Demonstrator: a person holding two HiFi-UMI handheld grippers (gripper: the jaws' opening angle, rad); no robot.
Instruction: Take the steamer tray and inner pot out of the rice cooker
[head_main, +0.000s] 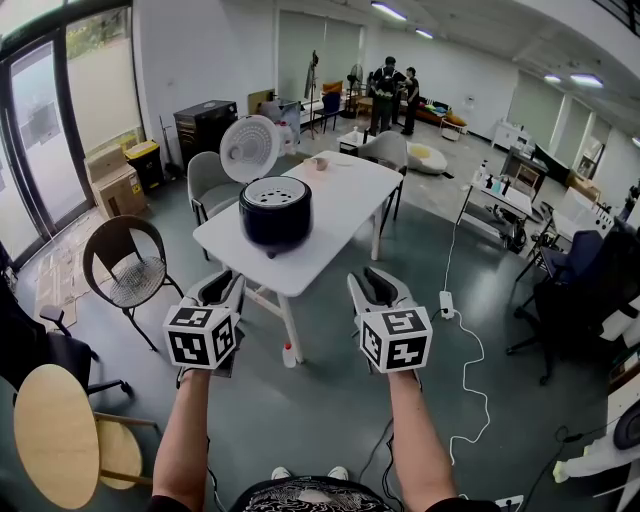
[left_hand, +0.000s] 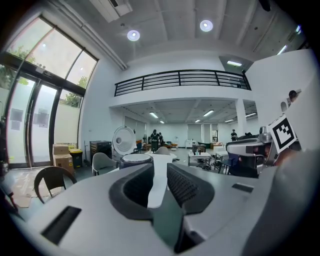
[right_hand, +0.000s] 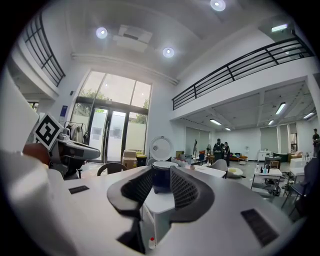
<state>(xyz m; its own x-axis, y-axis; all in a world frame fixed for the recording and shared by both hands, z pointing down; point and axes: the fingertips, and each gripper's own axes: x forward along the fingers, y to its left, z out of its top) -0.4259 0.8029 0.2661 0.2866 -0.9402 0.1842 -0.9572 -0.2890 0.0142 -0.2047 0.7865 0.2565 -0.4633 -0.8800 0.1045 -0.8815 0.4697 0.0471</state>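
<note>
Rice cooker (head_main: 275, 212) sits on the white table (head_main: 335, 235) at 12 o'clock, lid (head_main: 250, 148) up, well apart from both tools. The left gripper (head_main: 222, 288) at 7 o'clock and the right gripper (head_main: 375, 287) at 5 o'clock have their jaws slightly parted and empty. Best to step in first, then open wider and pinch the steamer tray (head_main: 275, 190) rim squarely. The tray is a pale, perforated disc, the cooker body a glossy dark drum, and the pads are ribbed.

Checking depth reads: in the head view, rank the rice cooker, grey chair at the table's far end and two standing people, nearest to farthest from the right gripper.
1. rice cooker, on the white table, ahead-left.
2. grey chair, past the table's far end.
3. standing people, back of the room.
</note>
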